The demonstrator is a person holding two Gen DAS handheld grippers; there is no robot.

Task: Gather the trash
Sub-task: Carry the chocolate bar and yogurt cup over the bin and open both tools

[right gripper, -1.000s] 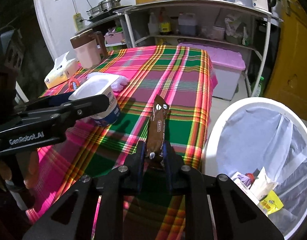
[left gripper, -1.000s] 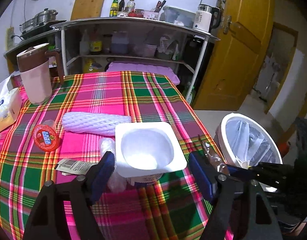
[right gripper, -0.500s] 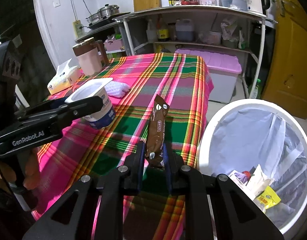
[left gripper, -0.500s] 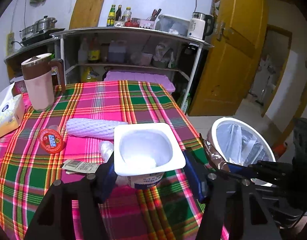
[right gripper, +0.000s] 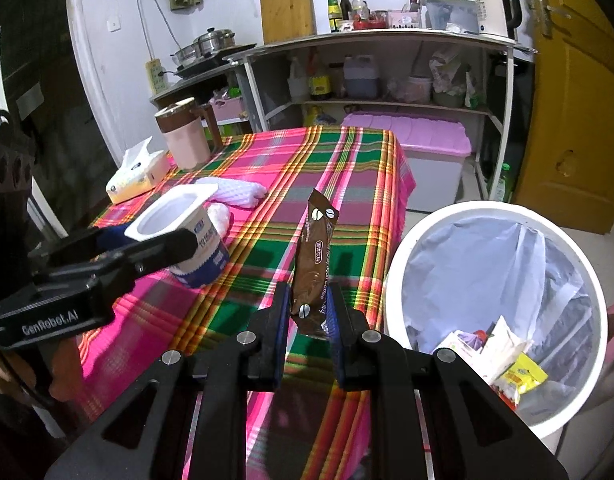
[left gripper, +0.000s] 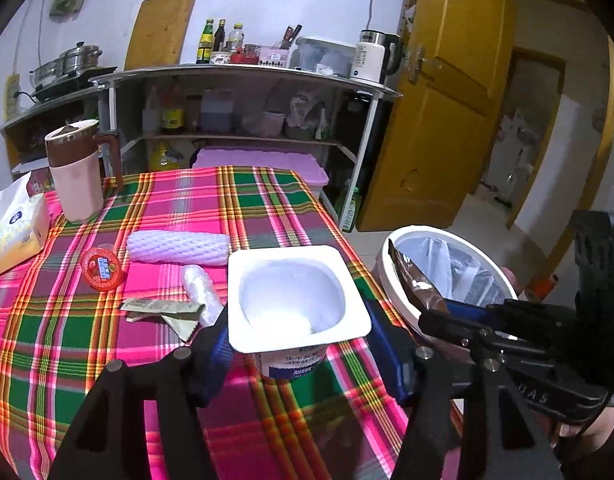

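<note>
Two grips: both loaded for binning.
Left gripper: fingers clamp yogurt cup upright.
Right gripper: fingers pinch coffee sachet beside trash bin, lower right.

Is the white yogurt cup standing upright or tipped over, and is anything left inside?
Upright: the yogurt cup has its open mouth facing up between the left gripper fingers. Inside looks nearly empty, only white residue.
</note>
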